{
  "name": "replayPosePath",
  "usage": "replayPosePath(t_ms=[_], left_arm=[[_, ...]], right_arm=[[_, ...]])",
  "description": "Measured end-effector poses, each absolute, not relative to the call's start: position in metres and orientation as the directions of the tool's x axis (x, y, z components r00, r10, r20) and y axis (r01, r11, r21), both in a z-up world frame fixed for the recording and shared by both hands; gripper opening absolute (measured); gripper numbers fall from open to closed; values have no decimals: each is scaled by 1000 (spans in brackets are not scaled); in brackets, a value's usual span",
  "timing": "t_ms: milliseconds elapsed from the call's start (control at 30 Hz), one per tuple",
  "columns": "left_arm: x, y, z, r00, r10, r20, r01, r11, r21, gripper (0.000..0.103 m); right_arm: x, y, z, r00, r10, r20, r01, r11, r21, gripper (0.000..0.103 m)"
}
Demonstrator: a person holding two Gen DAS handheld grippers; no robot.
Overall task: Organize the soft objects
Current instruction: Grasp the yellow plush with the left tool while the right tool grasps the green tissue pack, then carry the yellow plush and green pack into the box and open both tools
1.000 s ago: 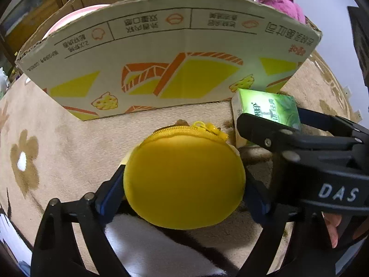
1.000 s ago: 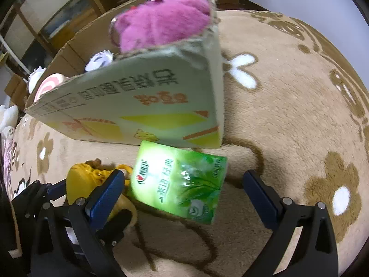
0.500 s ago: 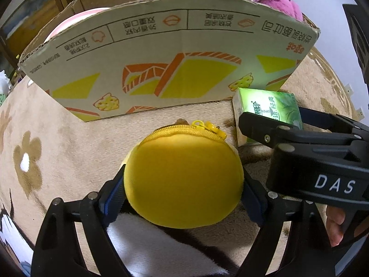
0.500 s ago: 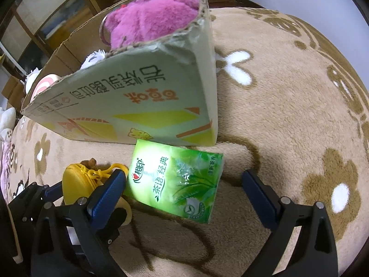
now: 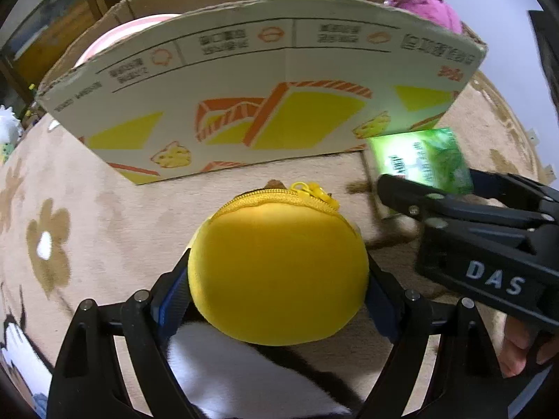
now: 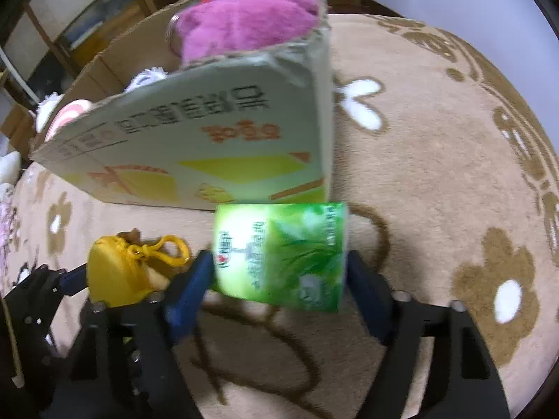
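Green tissue pack is being squeezed crosswise by closing right tongs, yellow pouch is being clamped in left tongs, cardboard box lying just beyond both.

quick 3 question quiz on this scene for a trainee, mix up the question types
1. True or false: the yellow zip pouch sits between the pads of the left claw.
2. Multiple choice: what lies between the closing jaws of the right claw? A) pink plush toy B) green tissue pack C) carpet only
3. Fill in: the pink plush toy sits inside the ____.

Key
1. True; both blue pads press its sides.
2. B, the green tissue pack.
3. Cardboard box, at its right corner in the left wrist view.
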State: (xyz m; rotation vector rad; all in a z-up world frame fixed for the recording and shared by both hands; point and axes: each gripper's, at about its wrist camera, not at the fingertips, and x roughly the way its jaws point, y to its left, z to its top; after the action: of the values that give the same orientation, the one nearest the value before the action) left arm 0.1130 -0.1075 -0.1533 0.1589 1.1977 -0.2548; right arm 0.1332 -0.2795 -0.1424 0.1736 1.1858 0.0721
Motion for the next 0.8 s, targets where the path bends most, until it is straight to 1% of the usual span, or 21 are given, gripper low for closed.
replayPosePath(t_ms=[167, 400, 567, 700, 800], left_arm=[[114, -94, -147, 360, -97, -928, 229, 973, -13, 85], [108, -80, -128, 430, -81, -899, 182, 983, -1, 85], [95, -73, -103, 531, -53, -846, 156, 987, 35, 85], [81, -66, -76, 626, -43, -778, 136, 989, 55, 85], [74, -65, -61, 676, -48, -735, 130, 990, 55, 85]], right_arm=[[128, -282, -138, 387, 165, -907, 45, 979, 198, 74], [116, -290, -119, 445, 186, -876, 48, 972, 231, 74], [98, -290, -98, 502, 190, -844, 26, 972, 234, 73], [89, -289, -75, 557, 188, -809, 3, 974, 228, 73], [79, -285, -57, 611, 151, -777, 3, 981, 193, 73]])
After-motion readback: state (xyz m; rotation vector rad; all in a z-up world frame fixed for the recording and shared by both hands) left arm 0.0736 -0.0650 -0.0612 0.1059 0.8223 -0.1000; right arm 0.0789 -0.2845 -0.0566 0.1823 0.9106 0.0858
